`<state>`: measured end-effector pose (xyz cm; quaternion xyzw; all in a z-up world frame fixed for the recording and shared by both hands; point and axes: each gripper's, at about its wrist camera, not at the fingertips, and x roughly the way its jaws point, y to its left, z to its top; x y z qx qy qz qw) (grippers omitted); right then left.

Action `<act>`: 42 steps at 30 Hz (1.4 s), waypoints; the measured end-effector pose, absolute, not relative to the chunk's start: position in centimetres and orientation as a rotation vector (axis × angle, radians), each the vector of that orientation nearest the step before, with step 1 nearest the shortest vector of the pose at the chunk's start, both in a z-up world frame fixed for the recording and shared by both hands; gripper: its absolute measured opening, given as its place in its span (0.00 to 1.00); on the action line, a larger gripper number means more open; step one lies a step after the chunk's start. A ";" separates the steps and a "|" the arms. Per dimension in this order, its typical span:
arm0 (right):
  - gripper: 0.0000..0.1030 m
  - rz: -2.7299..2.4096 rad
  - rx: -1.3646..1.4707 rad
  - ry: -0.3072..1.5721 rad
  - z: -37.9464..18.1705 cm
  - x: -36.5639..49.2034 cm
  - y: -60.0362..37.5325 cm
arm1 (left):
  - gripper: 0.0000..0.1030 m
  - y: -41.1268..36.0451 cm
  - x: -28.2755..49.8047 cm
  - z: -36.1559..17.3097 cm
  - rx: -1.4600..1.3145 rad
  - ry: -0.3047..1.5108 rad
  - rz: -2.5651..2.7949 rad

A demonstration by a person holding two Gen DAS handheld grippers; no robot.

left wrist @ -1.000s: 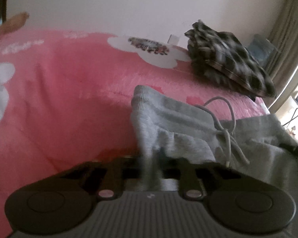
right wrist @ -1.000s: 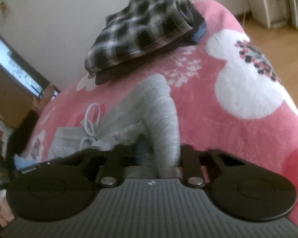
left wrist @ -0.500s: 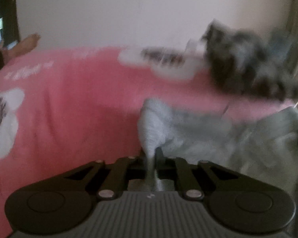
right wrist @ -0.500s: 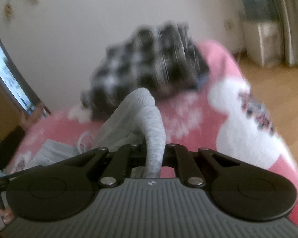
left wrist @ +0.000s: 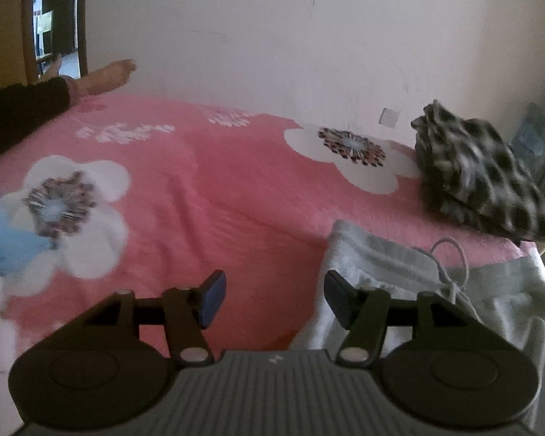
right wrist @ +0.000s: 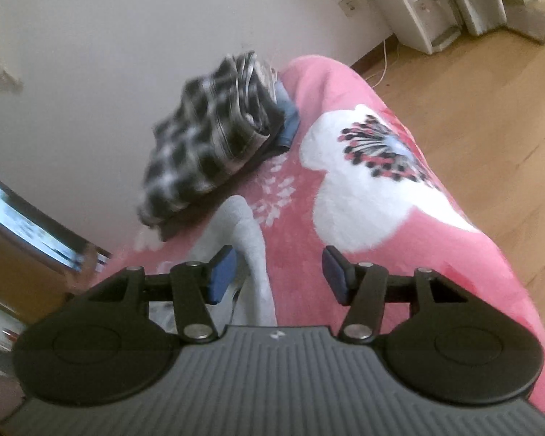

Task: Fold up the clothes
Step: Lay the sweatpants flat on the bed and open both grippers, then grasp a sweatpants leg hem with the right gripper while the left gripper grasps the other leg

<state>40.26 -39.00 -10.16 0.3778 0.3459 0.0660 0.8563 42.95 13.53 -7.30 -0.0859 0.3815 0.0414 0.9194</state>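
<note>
Grey drawstring sweatpants [left wrist: 392, 272] lie on the pink flowered blanket [left wrist: 214, 189]. My left gripper [left wrist: 274, 299] hangs above the blanket, its jaws opening and nothing between them; the pants' waistband lies just right of its right pad. In the right wrist view a grey fold of the sweatpants [right wrist: 250, 239] rises between the pads nearer the left one. My right gripper [right wrist: 279, 276] has its jaws opening, and its pads do not press on the cloth.
A folded black-and-white plaid garment [left wrist: 476, 174] sits on blue jeans [right wrist: 287, 123] near the wall. A person's dark sleeve [left wrist: 18, 116] and a bare foot [left wrist: 109, 76] lie at the far left. Wooden floor [right wrist: 490, 109] lies beyond the bed's edge.
Both grippers were shut on the grey pants and have let go, their jaws spreading. Both hands rose and drew back, so the pants now lie lower and further off.
</note>
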 end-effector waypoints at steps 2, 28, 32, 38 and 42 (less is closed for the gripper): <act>0.51 0.161 0.844 0.722 -9.9 37.6 -39.8 | 0.59 14.9 41.0 -5.1 -0.180 0.770 0.067; 0.46 0.521 0.756 1.287 -15.5 7.4 -23.6 | 0.65 12.4 14.4 -3.6 -0.045 1.106 -0.453; 0.36 0.596 0.795 1.396 -17.6 4.4 -20.9 | 0.66 13.2 10.9 -3.6 -0.029 1.159 -0.557; 0.03 0.609 0.733 1.328 -17.0 1.9 -18.9 | 0.68 11.7 5.0 -5.2 0.049 1.288 -0.748; 0.02 0.605 0.700 1.157 -13.4 2.1 -19.7 | 0.68 10.6 2.6 -6.7 0.036 1.345 -0.780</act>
